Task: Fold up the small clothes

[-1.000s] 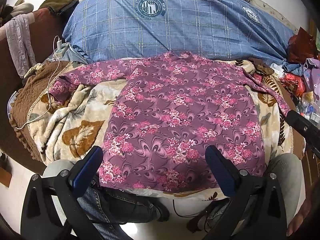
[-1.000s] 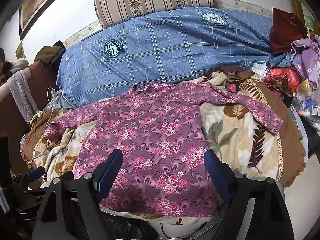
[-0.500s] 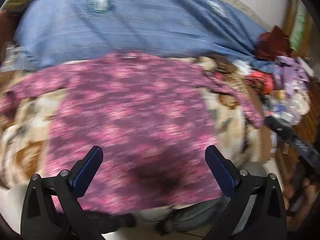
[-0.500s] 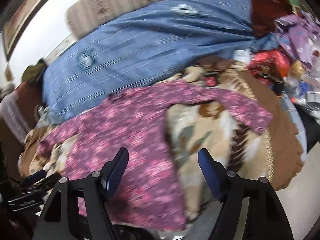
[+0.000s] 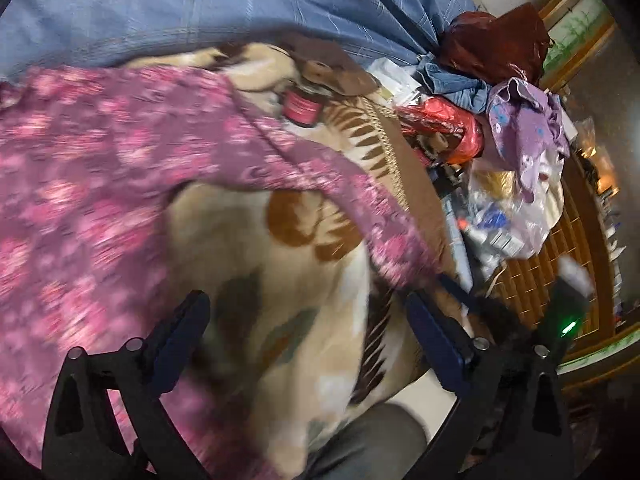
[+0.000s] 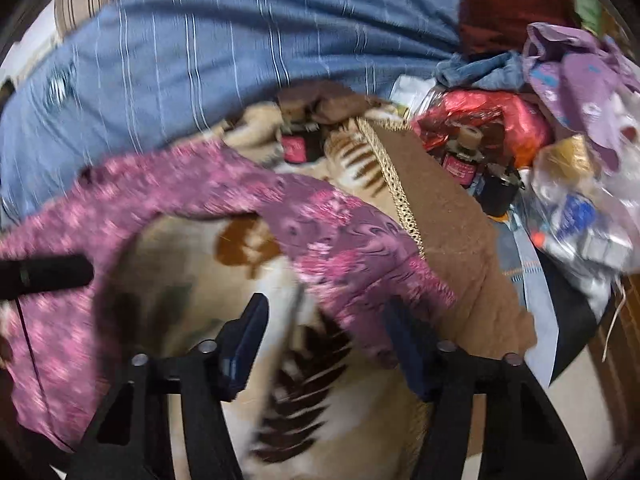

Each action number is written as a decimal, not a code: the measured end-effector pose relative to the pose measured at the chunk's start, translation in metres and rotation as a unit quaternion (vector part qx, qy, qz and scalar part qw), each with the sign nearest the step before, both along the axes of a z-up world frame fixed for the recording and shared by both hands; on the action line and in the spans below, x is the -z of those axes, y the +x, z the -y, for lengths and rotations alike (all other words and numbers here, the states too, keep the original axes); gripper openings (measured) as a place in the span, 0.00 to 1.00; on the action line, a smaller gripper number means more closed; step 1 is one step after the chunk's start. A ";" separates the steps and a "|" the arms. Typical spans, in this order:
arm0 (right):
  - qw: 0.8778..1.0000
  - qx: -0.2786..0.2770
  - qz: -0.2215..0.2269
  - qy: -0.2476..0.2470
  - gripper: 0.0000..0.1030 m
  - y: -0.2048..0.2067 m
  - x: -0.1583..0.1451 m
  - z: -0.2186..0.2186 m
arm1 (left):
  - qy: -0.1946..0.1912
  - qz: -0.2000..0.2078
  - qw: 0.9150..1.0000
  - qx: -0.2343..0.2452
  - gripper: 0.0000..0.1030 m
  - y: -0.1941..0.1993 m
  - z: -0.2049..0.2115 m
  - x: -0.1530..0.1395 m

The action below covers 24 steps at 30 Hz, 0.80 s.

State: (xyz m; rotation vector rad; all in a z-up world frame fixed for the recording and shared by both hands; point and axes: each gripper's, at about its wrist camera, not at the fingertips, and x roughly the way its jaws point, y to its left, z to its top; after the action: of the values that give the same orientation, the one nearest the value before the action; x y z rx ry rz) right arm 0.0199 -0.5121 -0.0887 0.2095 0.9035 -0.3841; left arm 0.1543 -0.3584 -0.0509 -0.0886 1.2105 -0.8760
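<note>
We see a purple floral top (image 5: 80,168) spread on a cream blanket with brown leaf shapes (image 5: 248,248) that covers the bed, its body to the left in both wrist views and 1 long sleeve (image 6: 352,248) running out to the right, down toward the blanket's brown edge. In the right wrist view the right gripper (image 6: 326,344) points down at the cuff end of that sleeve; its jaws have just been closing, yet they stand apart, and the cuff lies between them just beside the right-hand finger (image 6: 408,344), with blur hiding whether the pad touches the cloth. The left gripper (image 5: 308,340) has its jaws wide apart over bare blanket, nothing between them, the sleeve's end just beyond its right-hand finger (image 5: 436,340). Behind the top lies a blue checked quilt (image 6: 240,52). A small jar with a pink label (image 5: 302,106) sits on the blanket near the sleeve's upper part. To the right, beside the bed, we make out a heap: a red bag (image 6: 492,120), a lilac cloth (image 6: 576,80), and a clear plastic bag (image 6: 580,216) of small packets. Both views are smeared with motion blur.
</note>
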 end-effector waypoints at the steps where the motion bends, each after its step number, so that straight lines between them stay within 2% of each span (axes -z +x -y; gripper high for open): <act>1: 1.000 -0.010 -0.016 0.002 0.56 0.006 0.009 0.006 | -0.008 -0.012 1.000 -0.001 0.95 0.005 0.005 0.004; 4: 0.998 -0.031 -0.059 -0.015 0.53 0.017 0.032 0.011 | -0.022 -0.051 0.998 -0.006 0.92 0.020 0.025 0.017; 6: 0.997 -0.025 -0.072 -0.034 0.40 0.017 0.042 0.012 | -0.029 -0.064 0.998 0.006 0.88 0.024 0.040 0.022; 7: 0.997 -0.020 -0.074 -0.031 0.28 0.015 0.046 0.016 | -0.030 -0.070 0.997 0.012 0.85 0.025 0.051 0.024; 11: 1.000 -0.007 -0.024 0.014 0.18 -0.004 0.033 0.031 | -0.032 -0.100 0.994 0.026 0.72 0.026 0.079 0.037; 16: 0.996 -0.011 0.038 0.084 0.14 -0.027 0.011 0.042 | -0.066 -0.164 0.984 0.029 0.71 0.024 0.100 0.050; 18: 0.993 -0.019 0.047 0.102 0.12 -0.031 0.009 0.043 | -0.066 -0.188 0.980 0.016 0.51 0.026 0.103 0.057; 19: 0.993 -0.022 0.048 0.110 0.09 -0.031 0.009 0.042 | -0.066 -0.200 0.978 0.010 0.25 0.026 0.102 0.059; 20: 0.992 -0.023 0.048 0.117 0.08 -0.031 0.010 0.043 | -0.067 -0.203 0.977 0.007 0.09 0.027 0.101 0.056; 24: 0.988 -0.048 0.064 0.135 0.04 -0.031 -0.005 0.027 | -0.095 -0.157 0.983 0.004 0.04 0.029 0.078 0.014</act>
State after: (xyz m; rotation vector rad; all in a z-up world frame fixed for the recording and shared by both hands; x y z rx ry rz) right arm -0.0115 -0.5392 -0.0841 0.4331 0.8331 -0.1564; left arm 0.1835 -0.4360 -0.0648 -0.3882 1.4164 -1.0093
